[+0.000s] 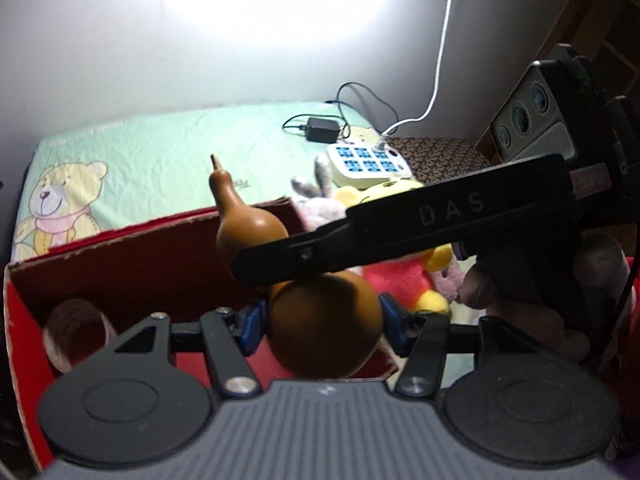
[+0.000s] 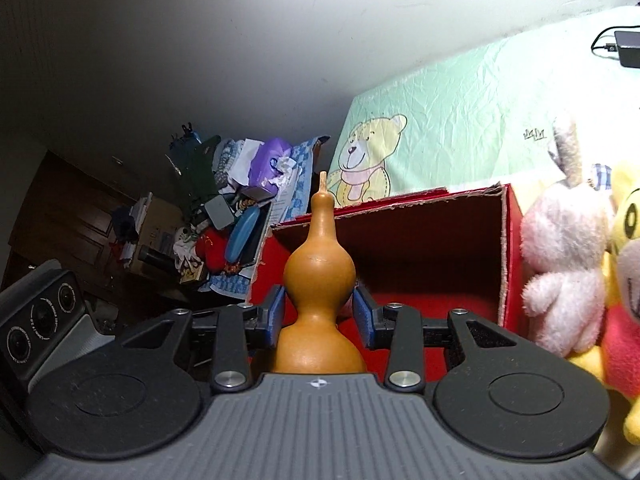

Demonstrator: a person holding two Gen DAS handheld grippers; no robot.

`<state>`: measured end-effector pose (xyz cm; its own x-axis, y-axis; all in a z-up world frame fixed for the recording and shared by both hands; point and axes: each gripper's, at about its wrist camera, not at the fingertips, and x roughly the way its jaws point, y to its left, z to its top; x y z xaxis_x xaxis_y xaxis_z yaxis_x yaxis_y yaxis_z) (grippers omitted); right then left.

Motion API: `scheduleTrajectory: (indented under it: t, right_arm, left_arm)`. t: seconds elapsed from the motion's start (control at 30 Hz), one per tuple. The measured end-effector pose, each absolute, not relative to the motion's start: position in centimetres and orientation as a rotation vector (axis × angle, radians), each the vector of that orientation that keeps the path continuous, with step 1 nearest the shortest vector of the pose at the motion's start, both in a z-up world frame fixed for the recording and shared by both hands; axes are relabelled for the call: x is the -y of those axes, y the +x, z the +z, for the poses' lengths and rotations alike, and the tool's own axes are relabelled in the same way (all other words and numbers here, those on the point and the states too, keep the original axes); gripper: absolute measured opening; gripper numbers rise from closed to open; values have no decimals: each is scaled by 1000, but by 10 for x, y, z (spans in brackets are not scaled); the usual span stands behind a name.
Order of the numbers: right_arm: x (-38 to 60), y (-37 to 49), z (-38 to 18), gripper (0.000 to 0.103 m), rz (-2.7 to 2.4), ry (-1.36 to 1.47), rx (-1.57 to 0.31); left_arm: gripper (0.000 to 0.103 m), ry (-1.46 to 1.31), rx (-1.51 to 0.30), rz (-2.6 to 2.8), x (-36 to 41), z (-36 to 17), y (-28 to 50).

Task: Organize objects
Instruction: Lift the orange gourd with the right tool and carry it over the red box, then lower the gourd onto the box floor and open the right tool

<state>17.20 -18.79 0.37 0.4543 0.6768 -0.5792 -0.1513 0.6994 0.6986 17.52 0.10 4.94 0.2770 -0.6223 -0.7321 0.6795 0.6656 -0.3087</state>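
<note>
Letters "D A S" read on the black bar of the right gripper (image 1: 436, 222) crossing the left wrist view. Pink label beside it (image 1: 592, 179) has letters, too blurred to read. Small crown-like mark on the green bear sheet (image 2: 534, 134), not legible as text. Nothing else readable.

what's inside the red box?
In the red box: a roll at the left end, red floor elsewhere. The gourd and both grippers cover the near part.
</note>
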Motion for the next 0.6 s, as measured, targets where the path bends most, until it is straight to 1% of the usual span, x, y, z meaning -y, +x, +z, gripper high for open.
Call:
scheduleTrajectory:
  t: [0.2,0.43,0.6]
  right_arm:
    - [148,205,-36,40,489,557,-1112]
    - [123,222,-75,40,443,537,-1240]
    - [112,232,-88,40,422,534,-1287]
  left_arm:
    - [59,86,-1062,-812,-15,9,205]
    - [59,115,-1167,-747,-30,-32,214]
    - [59,159,-1189,-700,-38,-44,214]
